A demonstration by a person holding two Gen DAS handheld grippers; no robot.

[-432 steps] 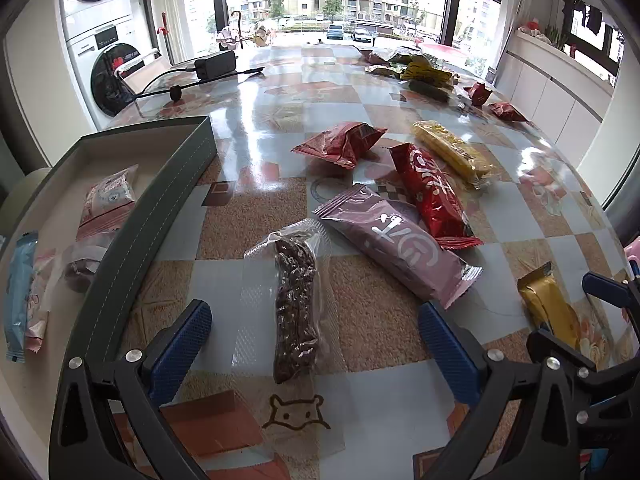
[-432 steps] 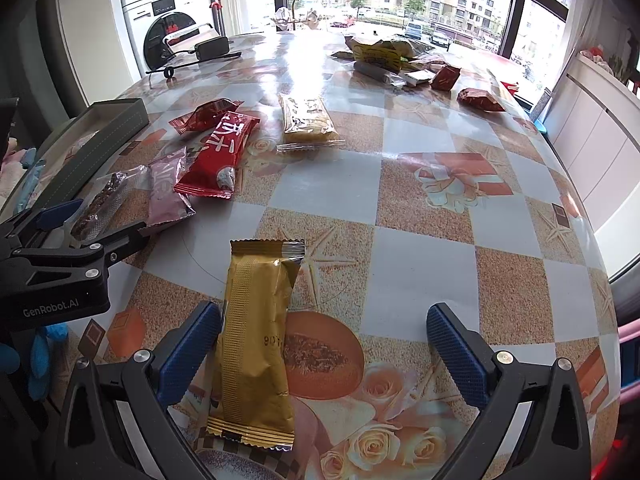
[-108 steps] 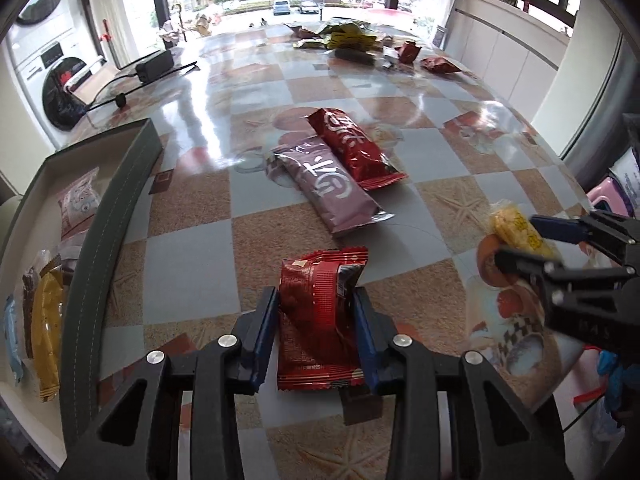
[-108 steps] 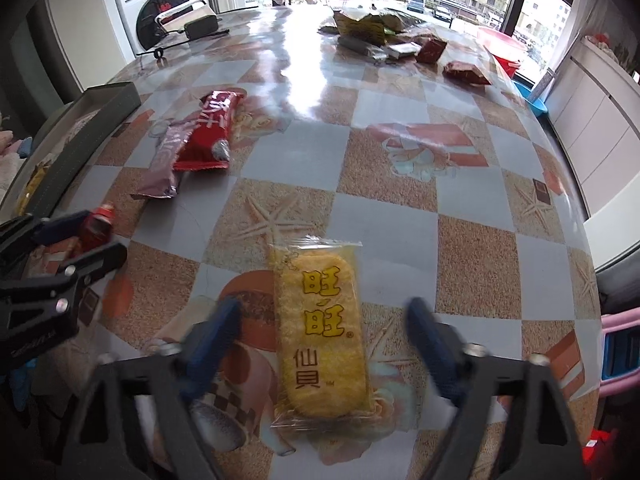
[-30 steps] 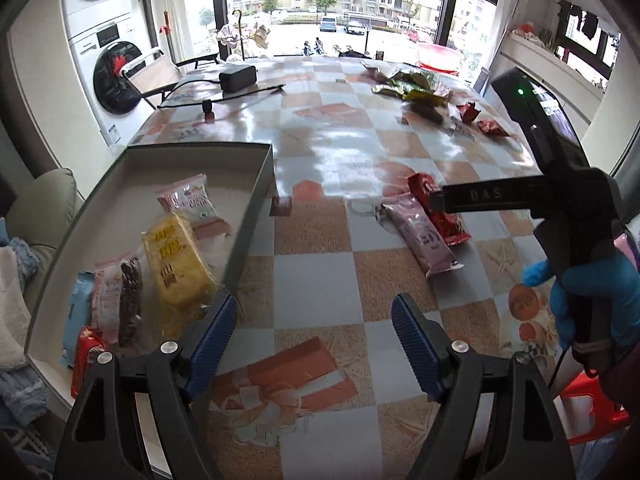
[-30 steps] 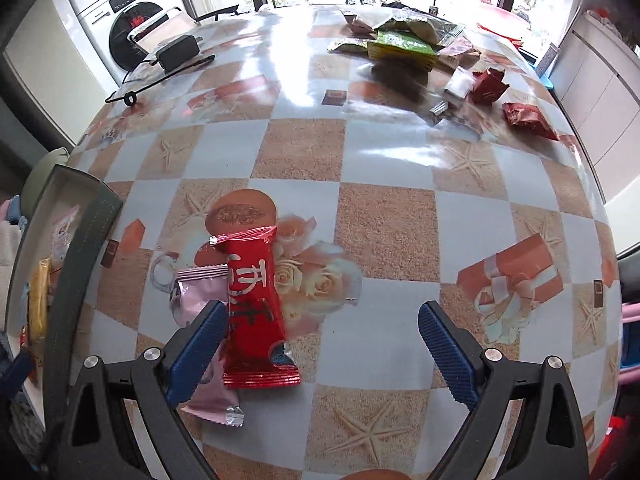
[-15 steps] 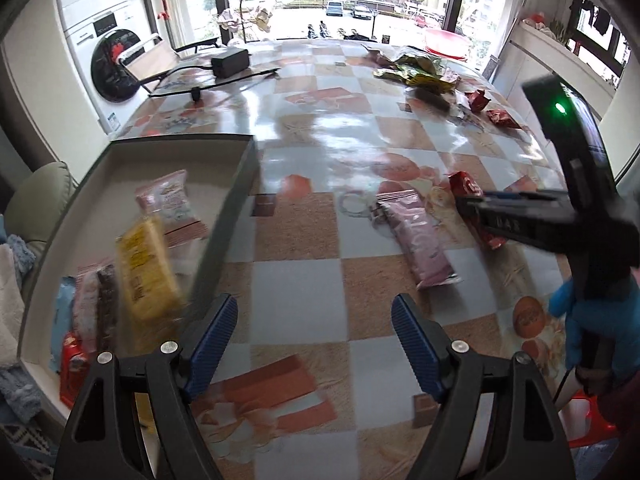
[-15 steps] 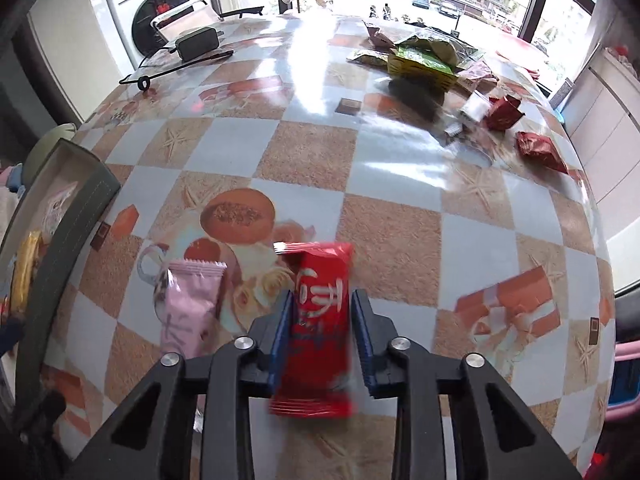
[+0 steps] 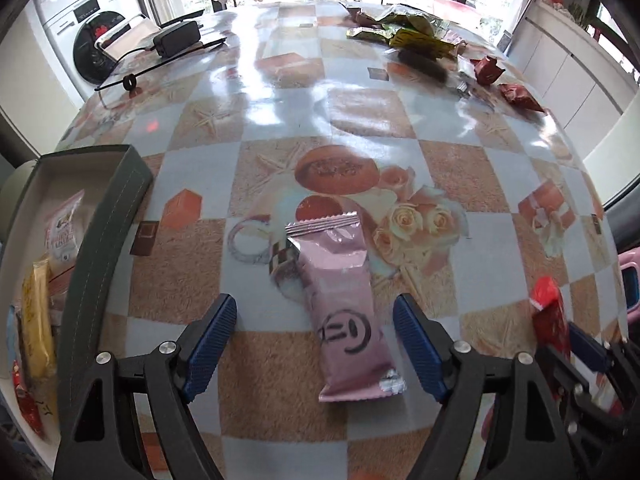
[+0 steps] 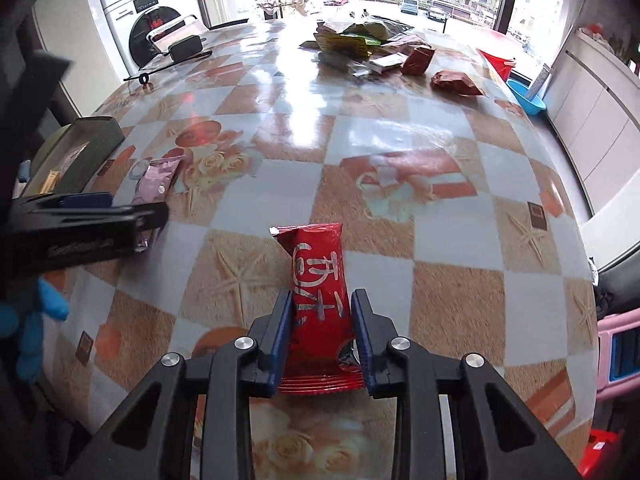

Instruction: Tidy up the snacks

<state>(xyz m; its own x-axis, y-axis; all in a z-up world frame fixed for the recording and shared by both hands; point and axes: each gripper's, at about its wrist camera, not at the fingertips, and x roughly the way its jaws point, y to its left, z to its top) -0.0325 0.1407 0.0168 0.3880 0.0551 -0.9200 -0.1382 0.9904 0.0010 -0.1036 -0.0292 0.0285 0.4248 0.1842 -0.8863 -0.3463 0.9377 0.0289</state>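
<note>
A pink snack packet (image 9: 344, 312) lies flat on the patterned table, lengthwise between the fingers of my left gripper (image 9: 314, 306). That gripper's jaws are opening and stand clear of the packet on both sides. My right gripper (image 10: 322, 298) is shut on a red snack packet (image 10: 320, 280), which sticks out forward over the table. In the left wrist view that red packet (image 9: 548, 312) shows at the far right. A dark-walled box (image 9: 108, 220) at the left holds several snacks, among them a yellow one (image 9: 36, 320).
A heap of snack packets (image 10: 360, 44) sits at the table's far end, with red packets (image 10: 456, 80) beside it. A black adapter with its cable (image 9: 176, 40) lies far left. A washing machine (image 10: 152, 28) stands behind. The table edge curves close on the right.
My right gripper has shut on the red packet and carried it toward the near right. My left gripper has swung from over the box to over the pink packet.
</note>
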